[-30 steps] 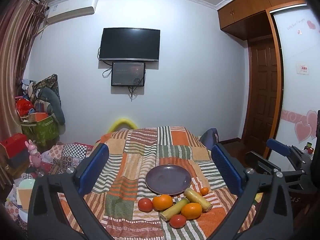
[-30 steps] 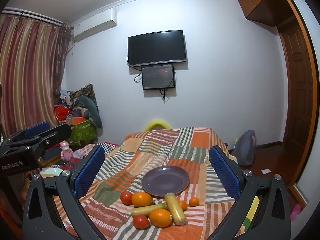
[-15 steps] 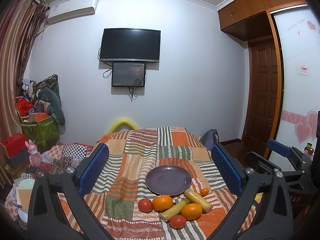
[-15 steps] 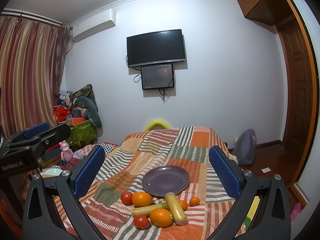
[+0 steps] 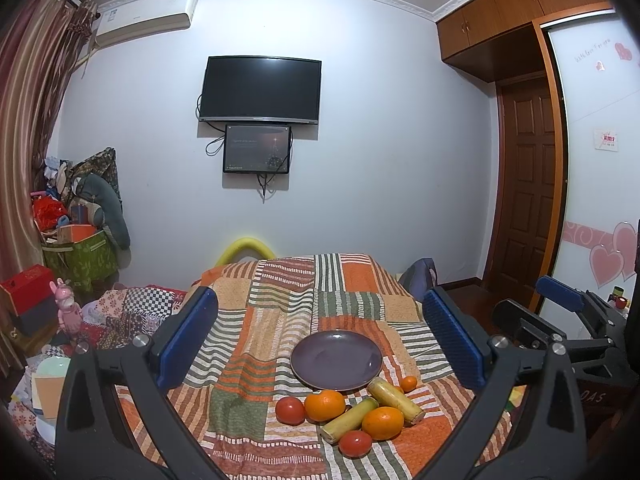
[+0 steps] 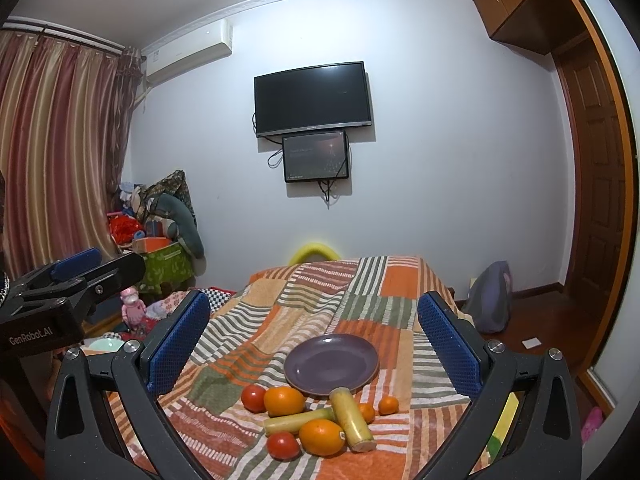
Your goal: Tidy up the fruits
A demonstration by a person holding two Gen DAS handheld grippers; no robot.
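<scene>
Two grippers: my left gripper (image 5: 320, 336) and right gripper (image 6: 314, 336) gape wide, empty, raised for choosing.
Plate (image 5: 337, 359): bare, awaiting fruit.
Fruits (image 5: 352, 412): clustered just beside plate's near rim.

Ahead of you: plate (image 5: 336, 360) on the blanket-covered table (image 5: 280, 304), w/ fruit cluster (image 5: 352, 412) just in front, toward you. TV (image 5: 260, 90) on back wall, small screen (image 5: 257, 149) below it. Door (image 5: 528, 192) to the right; storage bin (image 5: 80, 256) at left.

One small orange (image 6: 367, 412) sits half-hidden behind the yellow stalk (image 6: 353, 418).
</scene>
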